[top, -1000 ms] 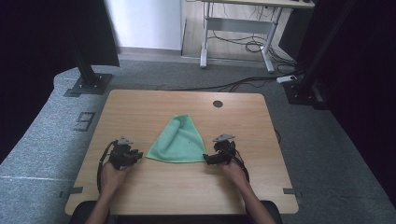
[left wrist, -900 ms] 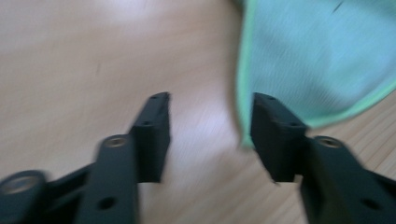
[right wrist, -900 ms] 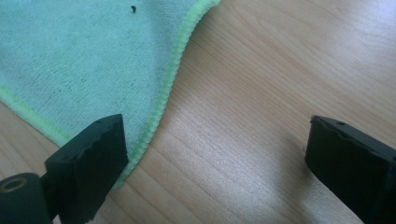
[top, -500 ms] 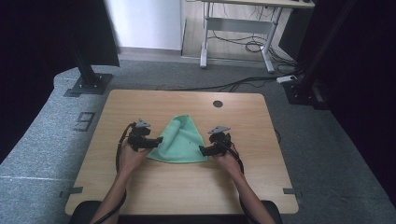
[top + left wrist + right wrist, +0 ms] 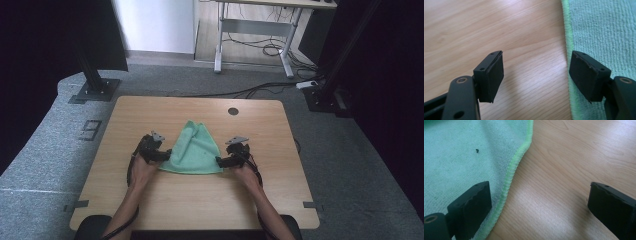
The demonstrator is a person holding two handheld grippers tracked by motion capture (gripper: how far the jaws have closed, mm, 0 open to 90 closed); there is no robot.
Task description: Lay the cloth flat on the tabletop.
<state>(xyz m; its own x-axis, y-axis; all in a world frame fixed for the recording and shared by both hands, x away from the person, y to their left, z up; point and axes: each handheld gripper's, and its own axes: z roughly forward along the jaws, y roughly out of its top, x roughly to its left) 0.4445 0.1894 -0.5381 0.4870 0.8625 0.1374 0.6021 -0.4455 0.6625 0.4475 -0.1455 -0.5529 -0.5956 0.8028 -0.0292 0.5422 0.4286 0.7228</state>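
**Both grippers line up on the near corners of a green cloth**

Here we are at the wooden table (image 5: 200, 200), and the green microfibre cloth (image 5: 194, 150) lies flat just on the person's side of the table's middle, folded into a rough triangle with its point aimed at the far edge and its long base nearest the person. The left gripper (image 5: 162, 154) sits at the cloth's near left corner, the right gripper (image 5: 222, 161) at its near right corner.

In the left gripper view the jaws stand wide apart, one over bare wood and the other over the cloth, so the stitched hem (image 5: 567, 47) runs up between them. Nothing is held. The right gripper view mirrors that: jaws wide, one above the terry pile, one well out over the table, the bright green hem (image 5: 517, 160) curving between. Nothing is held there either. A small dark speck (image 5: 477, 150) sits on the fabric.

As for handling, this looks light, soft and limp. It will sag and drape the moment it leaves the table, and it won't slide away like something hard, though its layers may separate if only the top one is pinched. The thicker hem at each near corner looks like the best purchase. I'd judge each jaw pair needs to dip to the wood so that one pad slips under the edge. There's no fragility to worry about; the likelier trouble is an uneven lift bunching the cloth.
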